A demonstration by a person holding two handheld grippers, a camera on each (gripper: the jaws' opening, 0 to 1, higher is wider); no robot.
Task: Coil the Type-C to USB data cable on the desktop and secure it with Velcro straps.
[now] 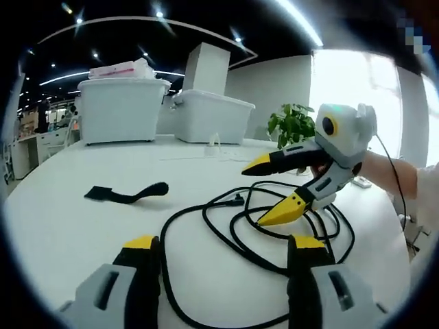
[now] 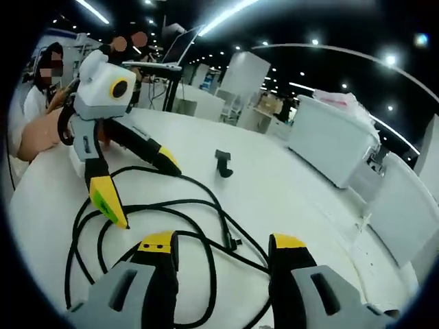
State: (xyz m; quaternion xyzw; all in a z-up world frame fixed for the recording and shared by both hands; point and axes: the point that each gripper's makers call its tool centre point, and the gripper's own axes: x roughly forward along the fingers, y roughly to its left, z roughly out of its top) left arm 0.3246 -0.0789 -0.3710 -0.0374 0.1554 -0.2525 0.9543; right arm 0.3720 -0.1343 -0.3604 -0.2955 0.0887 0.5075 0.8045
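In the left gripper view, the left gripper [image 1: 224, 250] rises from the bottom edge with its two yellow-tipped jaws wide apart and nothing between them. Directly before the jaws lies the black data cable [image 1: 233, 233] on the white desktop [image 1: 82, 226]. It makes several loose, uneven loops that cross each other, and one end with a small plug [image 1: 237, 200] lies near the middle of the loops. The cable is not tidy and not tied.

A little farther, the right gripper [image 1: 274, 188] comes in from the right side. Its jaws are spread, one above the other, and they hold nothing; the lower tip hangs just over the loops. A person's hand [image 1: 387, 175] holds it from behind.

To the left of the cable, well apart from it, lies the black Velcro strap [image 1: 127, 194], flat on the desktop with one end curled up.

Far behind stand two white storage bins [image 1: 123, 110] and a small green plant [image 1: 291, 123].

In the right gripper view, the right gripper [image 2: 223, 250] also shows parted, empty jaws over the cable [image 2: 164, 219]. The left gripper [image 2: 140, 188] stands beyond the loops with its jaws apart, and the strap [image 2: 223, 163] lies farther away. A laptop [image 2: 182, 44] stands at the far side.
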